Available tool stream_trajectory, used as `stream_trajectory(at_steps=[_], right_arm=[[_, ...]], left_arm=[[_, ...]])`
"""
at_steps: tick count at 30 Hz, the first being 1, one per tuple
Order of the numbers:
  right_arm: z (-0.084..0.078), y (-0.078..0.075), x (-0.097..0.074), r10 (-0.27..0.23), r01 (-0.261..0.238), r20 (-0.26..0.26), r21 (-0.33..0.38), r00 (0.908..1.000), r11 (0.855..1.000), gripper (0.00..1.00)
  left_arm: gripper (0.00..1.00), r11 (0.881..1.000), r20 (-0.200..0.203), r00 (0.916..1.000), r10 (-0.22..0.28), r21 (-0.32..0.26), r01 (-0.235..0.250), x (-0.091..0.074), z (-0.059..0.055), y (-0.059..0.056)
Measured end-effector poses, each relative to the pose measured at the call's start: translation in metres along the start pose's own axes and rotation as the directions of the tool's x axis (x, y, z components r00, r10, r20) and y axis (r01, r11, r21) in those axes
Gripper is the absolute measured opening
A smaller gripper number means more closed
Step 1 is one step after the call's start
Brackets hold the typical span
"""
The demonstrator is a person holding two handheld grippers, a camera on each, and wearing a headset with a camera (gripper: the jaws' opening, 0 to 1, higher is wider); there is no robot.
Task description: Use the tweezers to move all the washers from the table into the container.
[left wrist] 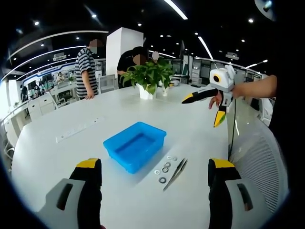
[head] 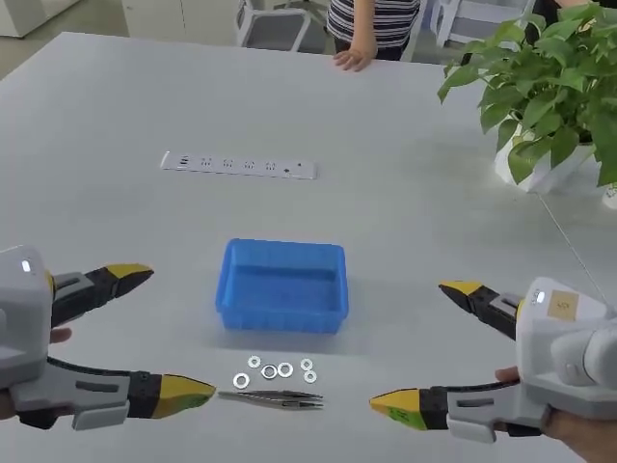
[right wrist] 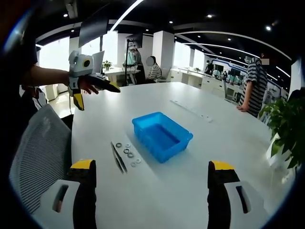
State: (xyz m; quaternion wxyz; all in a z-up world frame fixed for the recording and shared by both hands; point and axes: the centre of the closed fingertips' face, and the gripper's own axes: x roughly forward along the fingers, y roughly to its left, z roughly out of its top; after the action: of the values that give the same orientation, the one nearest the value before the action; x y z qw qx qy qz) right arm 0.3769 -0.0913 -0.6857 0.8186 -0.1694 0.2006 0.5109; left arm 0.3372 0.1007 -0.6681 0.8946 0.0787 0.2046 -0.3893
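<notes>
Several small metal washers [head: 275, 369] lie in a cluster on the white table, just in front of the blue container [head: 283, 285]. Thin metal tweezers [head: 275, 396] lie flat right beside the washers, nearer to me. My left gripper [head: 169, 333] hovers open at the left of them, my right gripper [head: 424, 345] open at the right, both empty. In the left gripper view the washers [left wrist: 165, 169], tweezers [left wrist: 175, 173] and container [left wrist: 135, 150] lie ahead between my jaws. The right gripper view shows the washers [right wrist: 127, 154], tweezers [right wrist: 118, 157] and container [right wrist: 162, 135].
A white power strip [head: 238, 166] lies beyond the container. A potted plant [head: 554, 92] stands at the table's far right. A person in a striped shirt [head: 371, 29] stands at the far edge, hand on the table. A mesh chair [right wrist: 33, 162] is beside the table.
</notes>
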Motion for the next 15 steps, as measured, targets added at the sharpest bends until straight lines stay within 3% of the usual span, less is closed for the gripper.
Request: stream_trajectory(at_steps=[7,9,15], right_arm=[[0.001,0.002,0.002,0.01,-0.01,0.003,-0.016,0.9999,1.0,0.94],[0.001,0.004,0.004,0.019,-0.019,0.003,-0.022,0.9998,1.0,0.91],[-0.004,0.012,0.01,0.06,-0.061,-0.019,-0.049,0.998,0.997,0.82]], left_arm=[[0.94,1.0,-0.054,0.9983,-0.019,0.015,0.02,0.003,-0.011,-0.003],[0.92,0.999,-0.086,0.996,-0.024,0.023,0.026,0.005,-0.017,-0.004],[0.86,0.997,-0.125,0.9904,-0.058,0.045,0.064,0.012,-0.026,-0.01]])
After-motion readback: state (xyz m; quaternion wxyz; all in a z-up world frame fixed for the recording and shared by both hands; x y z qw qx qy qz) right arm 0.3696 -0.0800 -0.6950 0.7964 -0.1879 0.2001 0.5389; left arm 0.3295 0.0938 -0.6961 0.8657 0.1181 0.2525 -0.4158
